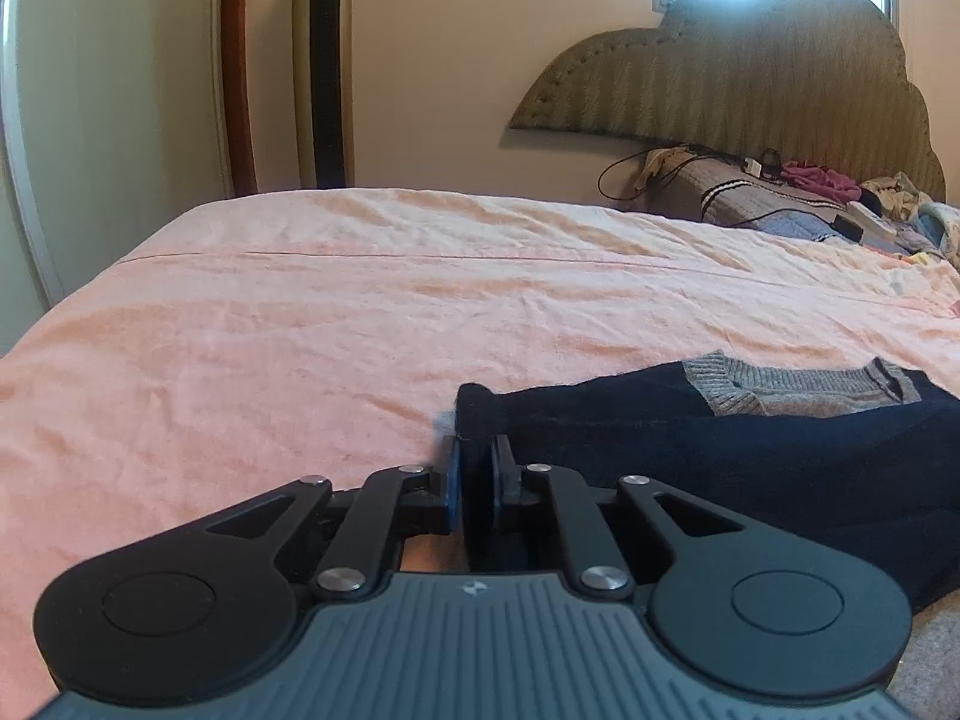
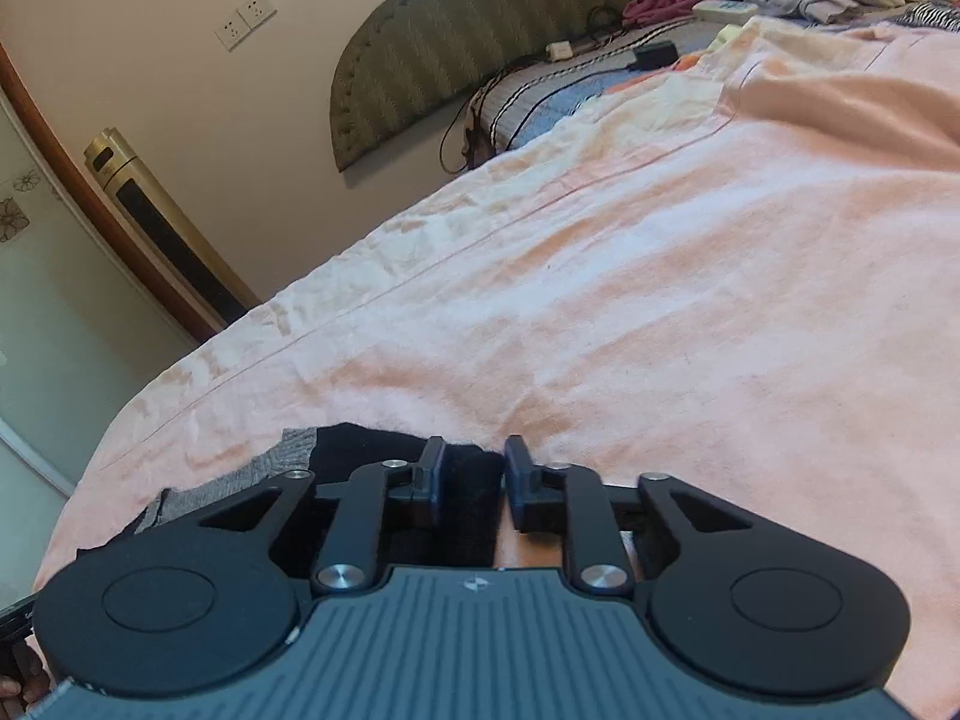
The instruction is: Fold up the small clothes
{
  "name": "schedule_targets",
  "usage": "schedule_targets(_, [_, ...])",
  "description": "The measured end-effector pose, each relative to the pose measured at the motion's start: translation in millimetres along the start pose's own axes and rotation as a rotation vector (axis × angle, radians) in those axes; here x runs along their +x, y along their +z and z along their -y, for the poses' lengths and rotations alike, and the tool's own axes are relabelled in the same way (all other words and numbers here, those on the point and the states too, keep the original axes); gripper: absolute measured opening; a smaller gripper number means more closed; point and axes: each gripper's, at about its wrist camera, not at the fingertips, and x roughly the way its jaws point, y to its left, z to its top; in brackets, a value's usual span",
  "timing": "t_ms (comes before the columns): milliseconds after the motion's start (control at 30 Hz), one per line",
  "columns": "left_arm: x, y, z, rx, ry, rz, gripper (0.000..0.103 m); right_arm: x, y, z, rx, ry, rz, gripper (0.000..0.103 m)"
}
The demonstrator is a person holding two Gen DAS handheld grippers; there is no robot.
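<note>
A small dark navy sweater (image 1: 750, 456) with a grey knit collar (image 1: 798, 387) lies on the pink bed sheet (image 1: 360, 324). In the left wrist view my left gripper (image 1: 475, 480) is shut on the sweater's left edge, dark cloth pinched between the blue pads. In the right wrist view my right gripper (image 2: 474, 480) has its jaws closed partway on the sweater's dark cloth (image 2: 468, 492); the grey collar (image 2: 270, 468) lies to its left.
The bed sheet (image 2: 690, 300) stretches ahead of both grippers. A pile of clothes, cables and a remote (image 1: 840, 198) lies by the padded headboard (image 1: 750, 78). A gold tower fan (image 1: 322, 60) stands against the wall beyond the bed.
</note>
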Motion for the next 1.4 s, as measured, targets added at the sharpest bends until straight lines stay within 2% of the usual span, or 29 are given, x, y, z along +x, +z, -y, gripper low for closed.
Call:
schedule_targets(67, [-26.4,-5.4,1.7,-0.002,-0.039,0.063,0.020,-25.2,-5.3,-17.4,-0.076,0.017,0.048,0.040])
schedule_targets(133, [-40.7,-12.0,11.3,-0.005,-0.137,0.090,0.035,-32.9,-15.8,-42.0,-0.157,0.100,-0.001,0.044])
schedule_targets(167, [-40.2,-14.6,21.5,0.016,-0.169,0.071,0.041,-30.1,-23.0,-55.7,-0.201,0.137,-0.044,0.050])
schedule_targets(200, [-35.6,-17.7,33.4,0.047,-0.181,0.036,0.041,-24.1,-31.8,-68.6,-0.249,0.154,-0.088,0.060])
schedule_targets(267, [-15.0,-25.8,51.7,0.083,-0.124,-0.074,0.041,-3.8,-53.6,-86.2,-0.366,0.094,-0.170,0.066])
schedule_targets(300, [-14.3,-30.6,54.5,0.112,-0.087,-0.025,0.042,1.7,-63.7,-86.5,-0.422,0.063,-0.159,0.063])
schedule_targets(333, [-10.3,-33.6,54.9,0.135,-0.077,-0.018,0.042,2.3,-71.0,-85.6,-0.486,0.043,-0.119,0.065])
schedule_targets(400, [-12.4,-29.5,51.4,0.118,-0.062,-0.039,0.042,2.3,-65.0,-78.4,-0.433,0.033,-0.111,0.065])
schedule_targets(467, [-29.3,-31.3,49.6,0.139,0.009,-0.037,0.040,-6.9,-60.4,-83.0,-0.419,-0.045,-0.122,0.065])
schedule_targets(500, [-39.7,-33.4,46.0,0.125,0.006,-0.037,0.041,-17.7,-61.2,-86.3,-0.412,-0.056,-0.116,0.066])
schedule_targets(567, [-68.7,-44.0,32.2,0.081,-0.091,-0.032,0.043,-45.6,-71.2,-89.9,-0.407,0.026,-0.108,0.072])
schedule_targets(600, [-77.6,-51.4,28.2,0.068,-0.115,-0.042,0.051,-54.1,-78.7,-89.4,-0.413,0.051,-0.111,0.083])
schedule_targets(633, [-81.4,-59.9,26.5,0.072,-0.115,-0.066,0.056,-57.7,-88.4,-86.5,-0.427,0.046,-0.124,0.087])
schedule_targets(667, [-81.2,-71.0,25.2,0.087,-0.097,-0.101,0.058,-54.8,-97.7,-82.1,-0.452,0.016,-0.161,0.090])
schedule_targets(700, [-84.8,-81.0,22.8,0.105,-0.085,-0.079,0.059,-55.7,-107.7,-79.5,-0.514,-0.029,-0.136,0.089])
schedule_targets(733, [-95.2,-90.1,20.0,0.118,-0.047,-0.051,0.059,-64.6,-116.7,-78.1,-0.567,-0.119,-0.121,0.089])
schedule_targets(800, [-116.4,-97.8,9.8,0.061,-0.017,-0.067,0.061,-91.4,-119.0,-71.0,-0.491,-0.112,-0.106,0.085])
schedule_targets(833, [-130.9,-103.9,1.7,0.008,-0.037,-0.084,0.063,-110.0,-121.5,-66.6,-0.458,-0.088,-0.094,0.086])
schedule_targets(900, [-155.3,-121.2,-10.0,-0.072,-0.080,-0.126,0.074,-138.7,-131.8,-55.7,-0.434,-0.084,-0.095,0.095])
schedule_targets(967, [-179.9,-140.5,-13.8,-0.103,-0.112,-0.122,0.078,-158.4,-146.6,-39.7,-0.388,-0.098,-0.147,0.095])
schedule_targets(1000, [-188.9,-147.4,-15.4,-0.116,-0.130,-0.119,0.078,-166.4,-154.9,-31.5,-0.358,-0.083,-0.163,0.093])
schedule_targets(1067, [-203.0,-159.5,-18.7,-0.162,-0.186,-0.109,0.077,-182.4,-171.8,-29.4,-0.404,-0.032,-0.142,0.085])
schedule_targets(1100, [-206.2,-162.7,-17.5,-0.161,-0.193,-0.102,0.073,-187.0,-176.1,-32.2,-0.433,-0.032,-0.141,0.064])
schedule_targets(1133, [-207.0,-163.5,-14.6,-0.141,-0.174,-0.097,0.063,-191.1,-175.1,-32.1,-0.416,-0.022,-0.147,0.048])
schedule_targets(1167, [-206.8,-162.6,-11.2,-0.111,-0.128,-0.094,0.029,-191.4,-170.5,-27.4,-0.365,0.010,-0.172,0.017])
schedule_targets(1200, [-204.2,-160.7,-10.5,-0.096,-0.089,-0.100,0.003,-191.4,-166.6,-23.7,-0.331,0.025,-0.181,0.008])
schedule_targets(1267, [-203.6,-154.7,-19.9,-0.153,-0.109,-0.127,0.002,-195.4,-164.0,-23.8,-0.326,0.024,-0.171,0.007])
schedule_targets(1333, [-216.9,-149.5,-21.6,-0.115,-0.074,-0.090,0.002,-208.2,-161.3,-22.8,-0.307,0.025,-0.124,0.007])
schedule_targets(1400, [-225.0,-152.0,-25.4,-0.090,-0.079,-0.077,0.002,-213.1,-161.8,-10.8,-0.262,0.018,-0.109,0.007])
